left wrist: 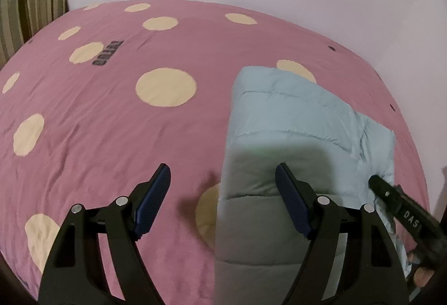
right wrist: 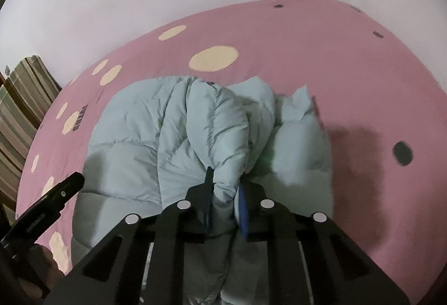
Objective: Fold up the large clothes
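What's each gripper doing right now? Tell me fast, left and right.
Left gripper: open, holding nothing, over the edge of the jacket.
Right gripper: closed on a fold of the jacket.

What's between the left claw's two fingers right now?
In the left wrist view, the left claw is open over bare pink bedspread; the light blue puffer jacket's left edge starts just inside its right-hand finger.

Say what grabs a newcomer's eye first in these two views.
The pale blue puffer jacket bunched on the pink polka-dot bedspread. The right tongs are pinched on a fold of it at its near edge, while the left tongs are open over its left edge.
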